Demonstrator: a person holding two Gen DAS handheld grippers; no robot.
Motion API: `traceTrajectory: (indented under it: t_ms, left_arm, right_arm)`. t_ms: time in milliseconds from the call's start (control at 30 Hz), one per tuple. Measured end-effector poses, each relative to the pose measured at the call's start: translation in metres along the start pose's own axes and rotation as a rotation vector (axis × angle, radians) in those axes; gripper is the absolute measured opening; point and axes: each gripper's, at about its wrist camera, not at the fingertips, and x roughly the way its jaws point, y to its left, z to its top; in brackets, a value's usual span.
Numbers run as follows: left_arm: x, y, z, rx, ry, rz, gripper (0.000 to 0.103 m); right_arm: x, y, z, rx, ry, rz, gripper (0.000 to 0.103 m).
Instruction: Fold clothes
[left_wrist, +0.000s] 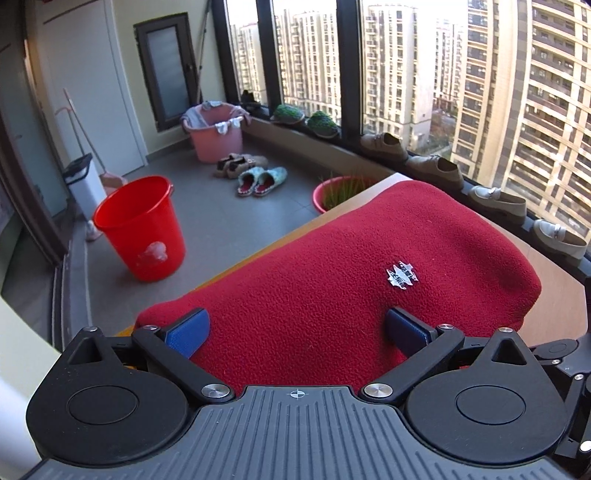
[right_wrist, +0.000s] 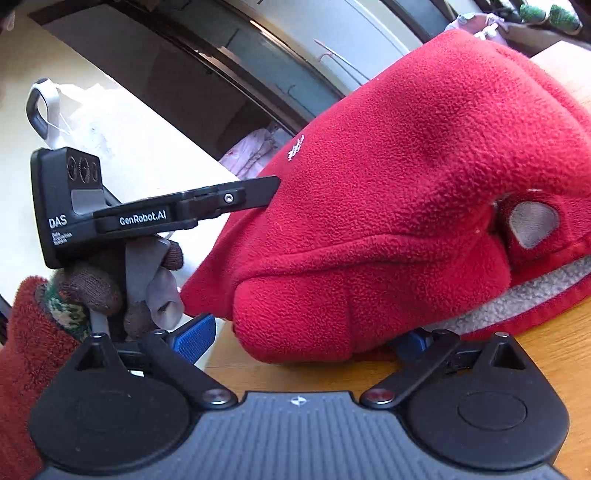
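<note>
The red fleece garment (left_wrist: 332, 266), bunched on the wooden surface (right_wrist: 554, 350), is judged soft, light and non-slippery, best taken at a thick folded edge, and is straddled ungripped by wide-spread left tongs (left_wrist: 297, 330) and right tongs (right_wrist: 303, 338).

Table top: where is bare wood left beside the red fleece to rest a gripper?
Bare table shows at the near right corner, below the red fleece hem, and in a thin strip between fleece and the shoe-lined sill. The middle is covered; both the left gripper and right gripper crowd the near edge.
</note>
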Motion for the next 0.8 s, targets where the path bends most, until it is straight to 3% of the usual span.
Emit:
traceTrajectory:
  t_ms: [133, 267, 433, 600, 700, 800]
  left_arm:
    - [0.001, 0.012, 0.010, -0.021, 0.054, -0.025, 0.103]
    - [0.004, 0.036, 0.019, -0.101, 0.062, -0.041, 0.103]
    - [0.015, 0.054, 0.023, -0.167, 0.069, -0.078, 0.103]
    - [0.011, 0.035, 0.003, -0.114, 0.073, -0.120, 0.103]
    - [-0.001, 0.018, -0.015, -0.089, 0.035, -0.081, 0.103]
    - [-0.010, 0.003, -0.032, -0.105, -0.005, -0.045, 0.103]
  right_arm:
    - [-0.003, 0.005, 0.036, 0.062, 0.011, 0.137, 0.099]
    - [-0.007, 0.021, 0.060, -0.004, 0.017, 0.197, 0.099]
    - [0.000, 0.023, 0.068, -0.051, 0.059, 0.177, 0.099]
    - [-0.004, 0.011, 0.038, -0.093, 0.114, 0.078, 0.099]
    - [-0.025, 0.013, 0.021, -0.172, 0.076, -0.001, 0.099]
    - [-0.042, 0.019, 0.014, -0.198, 0.063, -0.008, 0.099]
